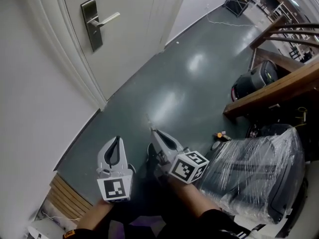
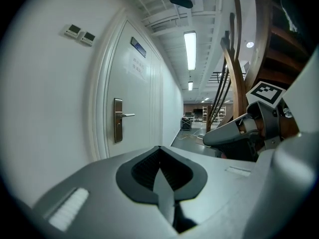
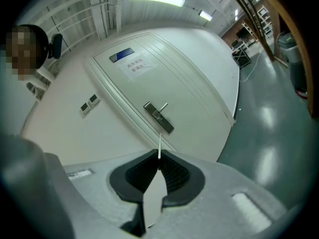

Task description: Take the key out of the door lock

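Grey floor (image 1: 189, 83) is stretching past the white door (image 1: 129, 34); the right claw (image 3: 159, 157) is pinching a thin key (image 3: 159, 143), while the left claw (image 2: 160, 152) is sitting closed, empty.

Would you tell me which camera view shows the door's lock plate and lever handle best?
The head view: the lock plate appears largest and sharpest there, lever handle included. The left gripper view shows it small and distant; the right gripper view shows it small and tilted.

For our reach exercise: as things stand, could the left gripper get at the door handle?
Probably not from here: the left gripper hangs low, well short of the door handle. Only bare floor lies between them, so nothing blocks an approach.
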### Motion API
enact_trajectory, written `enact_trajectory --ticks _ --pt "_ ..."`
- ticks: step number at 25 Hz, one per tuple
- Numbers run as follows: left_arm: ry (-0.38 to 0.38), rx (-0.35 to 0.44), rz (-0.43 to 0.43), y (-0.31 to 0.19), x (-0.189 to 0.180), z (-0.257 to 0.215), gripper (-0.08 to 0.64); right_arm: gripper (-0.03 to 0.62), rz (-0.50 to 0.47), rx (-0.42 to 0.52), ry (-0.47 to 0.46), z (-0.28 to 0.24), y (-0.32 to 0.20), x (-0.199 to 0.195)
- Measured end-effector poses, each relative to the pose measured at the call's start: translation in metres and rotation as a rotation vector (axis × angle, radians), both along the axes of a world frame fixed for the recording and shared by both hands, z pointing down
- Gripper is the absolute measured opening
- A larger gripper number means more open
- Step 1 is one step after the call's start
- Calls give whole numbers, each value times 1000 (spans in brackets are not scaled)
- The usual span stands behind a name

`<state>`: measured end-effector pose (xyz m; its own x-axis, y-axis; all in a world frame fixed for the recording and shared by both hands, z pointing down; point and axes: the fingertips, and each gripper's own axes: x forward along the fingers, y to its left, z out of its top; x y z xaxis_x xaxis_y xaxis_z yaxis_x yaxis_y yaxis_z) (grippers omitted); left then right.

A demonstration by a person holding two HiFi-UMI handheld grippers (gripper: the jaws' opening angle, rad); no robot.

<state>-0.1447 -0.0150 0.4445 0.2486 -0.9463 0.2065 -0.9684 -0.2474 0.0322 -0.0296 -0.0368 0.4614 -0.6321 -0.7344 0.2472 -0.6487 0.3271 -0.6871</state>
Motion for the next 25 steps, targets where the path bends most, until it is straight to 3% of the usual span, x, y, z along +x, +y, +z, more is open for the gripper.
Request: enact_trajectory --ticks 4,13,25 --pt "7 -15 24 24 -1 3 18 15 28 -2 14 -3 29 0" --pt "16 4 66 57 44 -10 18 15 48 32 59 -13 73 43" --pt "-11 -5 2 161 180 -10 18 15 -60 145 177 -15 176 164"
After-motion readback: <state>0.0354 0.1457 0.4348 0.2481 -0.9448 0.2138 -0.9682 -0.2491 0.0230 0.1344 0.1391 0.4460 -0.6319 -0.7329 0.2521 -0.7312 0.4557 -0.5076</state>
